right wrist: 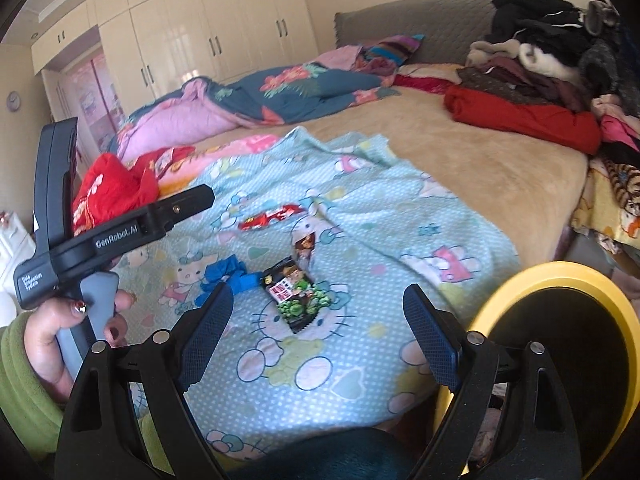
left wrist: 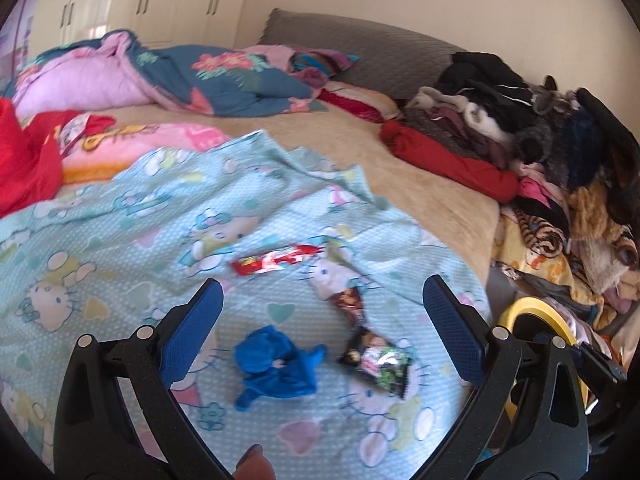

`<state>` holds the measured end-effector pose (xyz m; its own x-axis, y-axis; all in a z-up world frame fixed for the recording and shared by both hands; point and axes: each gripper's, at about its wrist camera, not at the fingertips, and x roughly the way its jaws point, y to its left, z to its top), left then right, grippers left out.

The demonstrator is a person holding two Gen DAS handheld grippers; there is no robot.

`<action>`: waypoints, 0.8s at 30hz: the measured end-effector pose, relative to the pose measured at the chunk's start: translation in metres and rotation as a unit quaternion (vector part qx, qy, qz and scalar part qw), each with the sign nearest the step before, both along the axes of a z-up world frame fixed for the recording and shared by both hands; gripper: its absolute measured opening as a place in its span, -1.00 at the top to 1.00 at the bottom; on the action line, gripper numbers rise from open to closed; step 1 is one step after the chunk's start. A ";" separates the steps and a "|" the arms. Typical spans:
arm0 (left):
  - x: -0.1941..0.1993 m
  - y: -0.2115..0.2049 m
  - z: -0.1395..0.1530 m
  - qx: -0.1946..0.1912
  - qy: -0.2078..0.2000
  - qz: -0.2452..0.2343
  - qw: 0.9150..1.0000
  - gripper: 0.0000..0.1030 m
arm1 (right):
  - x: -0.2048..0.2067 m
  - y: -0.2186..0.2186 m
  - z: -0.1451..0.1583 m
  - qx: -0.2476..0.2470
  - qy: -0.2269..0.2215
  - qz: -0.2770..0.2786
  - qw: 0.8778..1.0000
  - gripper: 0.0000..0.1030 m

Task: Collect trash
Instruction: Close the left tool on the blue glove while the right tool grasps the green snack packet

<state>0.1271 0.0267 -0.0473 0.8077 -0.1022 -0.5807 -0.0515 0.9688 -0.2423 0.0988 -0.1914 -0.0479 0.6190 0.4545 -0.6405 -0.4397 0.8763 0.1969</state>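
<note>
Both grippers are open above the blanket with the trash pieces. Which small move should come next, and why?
Probably lower the left gripper onto the crumpled blue piece and close. It lies nearest, between the open fingers, and nothing is held yet. The yellow-rimmed bin stands beside the bed for the drop.

Between my left gripper's (left wrist: 320,320) matt black plastic arms I see soft printed cloth, the sheet (left wrist: 120,240). On it lie shiny foil wrappers (left wrist: 376,360) and crumpled blue rubbery stuff (left wrist: 276,364). My fingers' blue pads (right wrist: 208,332) look rough, textured.
</note>
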 end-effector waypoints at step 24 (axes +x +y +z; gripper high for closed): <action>0.024 0.046 -0.073 -0.070 0.134 0.008 0.988 -0.13 | 0.063 0.068 -0.072 -0.093 0.099 0.090 0.987 -0.49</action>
